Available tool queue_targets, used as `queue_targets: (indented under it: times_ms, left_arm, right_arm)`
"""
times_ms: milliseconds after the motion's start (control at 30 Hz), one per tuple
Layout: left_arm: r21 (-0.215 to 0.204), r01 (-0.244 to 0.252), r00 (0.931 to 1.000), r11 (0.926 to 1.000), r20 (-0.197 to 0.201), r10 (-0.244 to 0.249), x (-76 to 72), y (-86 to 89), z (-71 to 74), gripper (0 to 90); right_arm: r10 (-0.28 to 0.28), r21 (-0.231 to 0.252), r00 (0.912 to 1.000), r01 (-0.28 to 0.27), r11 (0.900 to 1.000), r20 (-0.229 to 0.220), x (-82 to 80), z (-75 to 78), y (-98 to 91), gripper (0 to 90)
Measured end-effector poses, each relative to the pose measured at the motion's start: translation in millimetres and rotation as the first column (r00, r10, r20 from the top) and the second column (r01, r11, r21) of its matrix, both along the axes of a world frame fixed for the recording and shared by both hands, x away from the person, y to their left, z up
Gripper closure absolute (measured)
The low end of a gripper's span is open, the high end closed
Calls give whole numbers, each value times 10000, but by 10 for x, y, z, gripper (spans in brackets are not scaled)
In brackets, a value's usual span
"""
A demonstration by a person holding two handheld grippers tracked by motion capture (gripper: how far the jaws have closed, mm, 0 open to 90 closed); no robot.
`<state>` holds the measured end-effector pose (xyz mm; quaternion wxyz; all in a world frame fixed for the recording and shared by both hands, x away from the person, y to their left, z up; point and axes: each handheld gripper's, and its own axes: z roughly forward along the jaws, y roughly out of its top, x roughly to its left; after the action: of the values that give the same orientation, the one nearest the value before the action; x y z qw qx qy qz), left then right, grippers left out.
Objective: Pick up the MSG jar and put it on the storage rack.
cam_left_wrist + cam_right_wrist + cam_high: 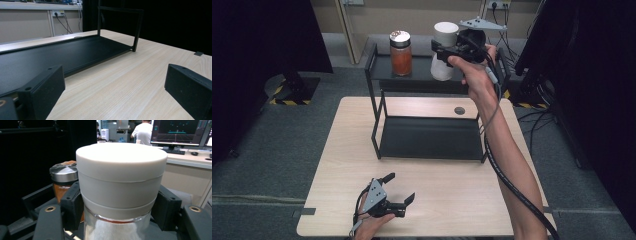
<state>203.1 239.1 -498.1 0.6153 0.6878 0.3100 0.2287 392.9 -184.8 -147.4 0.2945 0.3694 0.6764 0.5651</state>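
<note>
A clear jar with a white lid (445, 50) stands over the top shelf of the black rack (417, 82), at its right end. My right gripper (446, 54) is shut on this jar just below the lid; in the right gripper view the jar (121, 187) sits between both black pads. Left of it on the same shelf stands a jar of orange-red powder with a silver lid (401, 52) (63, 180). Whether the white-lidded jar rests on the shelf or hangs just above it I cannot tell. My left gripper (400, 187) lies open near the table's front edge, nothing between its fingers (45, 87).
The rack's lower shelf (427, 137) (50, 55) lies bare on the light wooden table (452, 190). A round cable hole (459, 110) sits behind the rack. Dark curtains flank the table. A desk with monitors (182, 135) and a person stand far behind.
</note>
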Motion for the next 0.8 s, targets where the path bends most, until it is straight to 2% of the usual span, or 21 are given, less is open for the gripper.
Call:
queue_targets:
  times_ms: [333,800]
  left_arm:
    - [8,25,10000,10000,18,-25,-4,-9,-1,24]
    - [7,58,10000,10000,43,-58,-7,-11,2,24]
  right_arm:
    - [-455,24,9990,455,9990,3,116,-31,98,354]
    - [-769,-23,9970,769,9970,21,250,-112,201,354]
